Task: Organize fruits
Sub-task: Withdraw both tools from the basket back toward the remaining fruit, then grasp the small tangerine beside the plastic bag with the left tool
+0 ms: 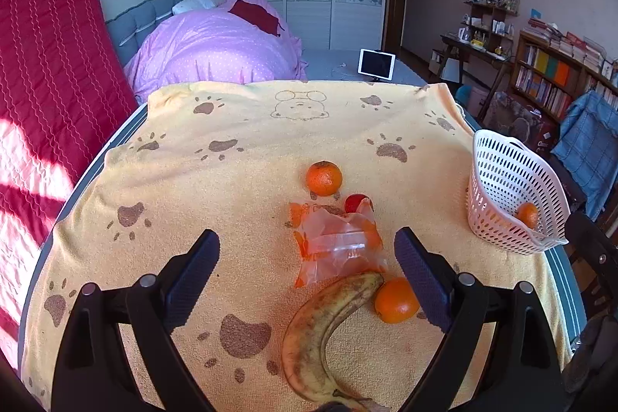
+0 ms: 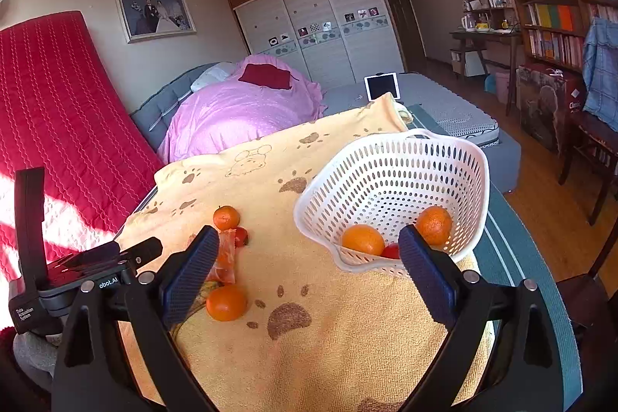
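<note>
White basket (image 2: 390,180) at towel's right edge: two oranges plus a red fruit inside. Banana (image 1: 320,334), bagged fruit (image 1: 340,246), near orange (image 1: 396,300) loose on towel. Left gripper (image 1: 307,250) spread, empty; right gripper (image 2: 309,250) spread, empty. Suggest: left straddles near orange, close gently, lift clear of banana.

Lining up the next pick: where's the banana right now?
In the left wrist view, the banana lies on the yellow towel between the open left gripper fingers, tip touching an orange, below the plastic bag.
</note>
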The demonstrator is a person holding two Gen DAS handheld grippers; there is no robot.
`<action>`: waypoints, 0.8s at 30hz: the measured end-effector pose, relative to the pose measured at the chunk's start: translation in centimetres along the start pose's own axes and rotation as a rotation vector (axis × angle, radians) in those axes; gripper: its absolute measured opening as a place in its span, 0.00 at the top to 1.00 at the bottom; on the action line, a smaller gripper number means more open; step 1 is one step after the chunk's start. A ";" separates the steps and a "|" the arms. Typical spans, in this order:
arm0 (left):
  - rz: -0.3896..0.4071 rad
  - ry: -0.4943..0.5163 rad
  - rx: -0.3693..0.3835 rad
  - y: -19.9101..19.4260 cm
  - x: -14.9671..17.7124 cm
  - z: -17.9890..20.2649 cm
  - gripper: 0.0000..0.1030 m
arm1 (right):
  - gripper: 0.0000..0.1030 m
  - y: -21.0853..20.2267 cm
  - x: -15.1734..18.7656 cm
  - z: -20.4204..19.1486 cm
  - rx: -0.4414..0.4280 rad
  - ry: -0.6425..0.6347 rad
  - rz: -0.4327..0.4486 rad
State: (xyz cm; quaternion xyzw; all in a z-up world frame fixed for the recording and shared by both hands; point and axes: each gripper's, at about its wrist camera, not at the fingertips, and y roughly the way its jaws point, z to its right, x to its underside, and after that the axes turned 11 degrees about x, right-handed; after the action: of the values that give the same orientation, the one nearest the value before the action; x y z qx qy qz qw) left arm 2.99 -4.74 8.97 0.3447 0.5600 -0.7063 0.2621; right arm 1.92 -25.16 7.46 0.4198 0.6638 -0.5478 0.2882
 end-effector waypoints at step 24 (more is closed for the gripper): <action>-0.053 -0.052 -0.040 3.7 -1.0 -5.3 0.12 | 0.07 1.3 2.6 -3.3 -0.092 -0.120 -0.092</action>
State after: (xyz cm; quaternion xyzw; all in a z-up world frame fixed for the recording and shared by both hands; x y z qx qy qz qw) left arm 7.44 -0.46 6.80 0.3059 0.5760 -0.7104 0.2648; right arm 2.05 -21.32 5.43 0.3416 0.6885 -0.5534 0.3209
